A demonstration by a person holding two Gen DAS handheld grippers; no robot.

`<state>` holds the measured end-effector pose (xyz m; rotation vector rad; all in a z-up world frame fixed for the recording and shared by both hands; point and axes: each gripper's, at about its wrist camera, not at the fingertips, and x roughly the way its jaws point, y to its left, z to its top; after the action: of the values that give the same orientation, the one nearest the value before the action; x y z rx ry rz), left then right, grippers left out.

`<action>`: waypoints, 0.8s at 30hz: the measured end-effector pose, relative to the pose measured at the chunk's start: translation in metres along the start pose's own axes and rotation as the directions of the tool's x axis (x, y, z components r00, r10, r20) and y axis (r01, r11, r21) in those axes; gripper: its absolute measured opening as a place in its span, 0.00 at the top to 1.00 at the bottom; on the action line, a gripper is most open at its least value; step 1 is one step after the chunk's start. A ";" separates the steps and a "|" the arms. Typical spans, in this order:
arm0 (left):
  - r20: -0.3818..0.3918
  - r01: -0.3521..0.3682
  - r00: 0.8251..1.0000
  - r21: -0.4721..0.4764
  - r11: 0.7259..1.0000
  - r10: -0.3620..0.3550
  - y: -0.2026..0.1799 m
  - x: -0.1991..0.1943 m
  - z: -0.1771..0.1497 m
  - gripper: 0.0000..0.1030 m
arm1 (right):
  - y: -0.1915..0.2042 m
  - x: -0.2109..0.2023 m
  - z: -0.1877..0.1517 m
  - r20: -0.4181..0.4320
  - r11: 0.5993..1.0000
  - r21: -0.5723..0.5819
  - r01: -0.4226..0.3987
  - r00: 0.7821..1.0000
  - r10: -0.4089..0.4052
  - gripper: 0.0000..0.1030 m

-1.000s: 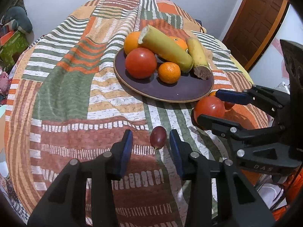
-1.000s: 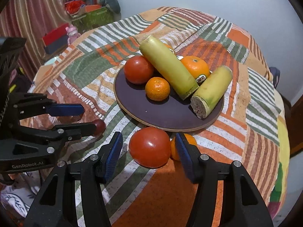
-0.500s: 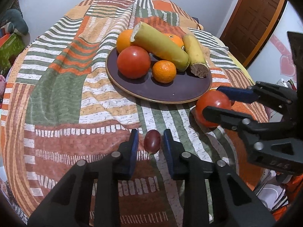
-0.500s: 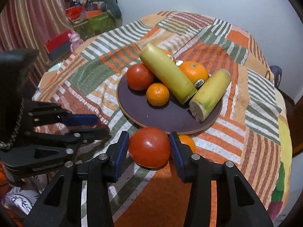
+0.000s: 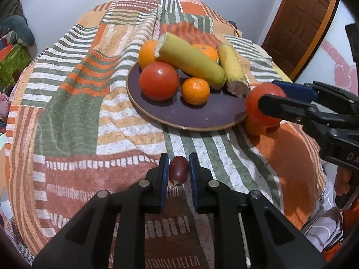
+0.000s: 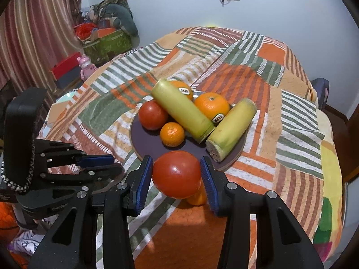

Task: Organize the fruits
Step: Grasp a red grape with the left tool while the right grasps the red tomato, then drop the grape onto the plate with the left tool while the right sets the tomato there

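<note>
My left gripper [image 5: 178, 170] is shut on a dark red grape [image 5: 178, 170] just above the striped cloth, in front of the dark plate [image 5: 197, 116]. My right gripper [image 6: 177, 176] is shut on a red tomato [image 6: 176, 174] and holds it raised by the plate's near rim [image 6: 143, 143]; it also shows in the left wrist view [image 5: 260, 105]. A small orange [image 6: 198, 198] lies on the cloth under the tomato. The plate holds a second tomato [image 5: 158, 81], a mandarin [image 5: 195, 90], two oranges and two banana pieces [image 5: 193, 60].
The round table wears a striped patchwork cloth [image 5: 74, 103] whose edges fall away on all sides. A wooden door [image 5: 300, 22] stands behind on the right. Boxes and toys [image 6: 103, 38] sit by the curtain on the left.
Both grippers closed: the left on the grape, the right on the tomato. The right gripper has lifted the tomato off the cloth, uncovering the small orange under it.
</note>
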<state>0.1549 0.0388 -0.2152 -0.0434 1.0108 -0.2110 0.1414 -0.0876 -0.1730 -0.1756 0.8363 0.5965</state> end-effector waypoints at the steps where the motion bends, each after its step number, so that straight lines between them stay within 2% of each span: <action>1: 0.009 -0.002 1.000 -0.001 1.000 0.002 0.001 -0.002 0.002 0.83 | -0.001 0.000 0.001 0.002 1.000 0.002 -0.001 1.000 0.001 0.61; 13: 0.093 -0.003 0.996 0.004 1.000 0.003 0.002 -0.018 0.038 0.83 | -0.010 0.006 0.019 0.041 0.999 0.030 -0.014 0.999 0.013 0.61; 24: 0.063 0.012 0.998 0.004 1.000 -0.012 0.001 0.007 0.050 0.83 | -0.017 0.037 0.015 -0.027 0.998 0.051 -0.025 0.999 0.027 0.60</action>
<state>0.2013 0.0349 -0.1944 -0.0531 0.9472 -0.2213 0.1798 -0.0797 -0.1917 -0.1271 0.8804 0.5977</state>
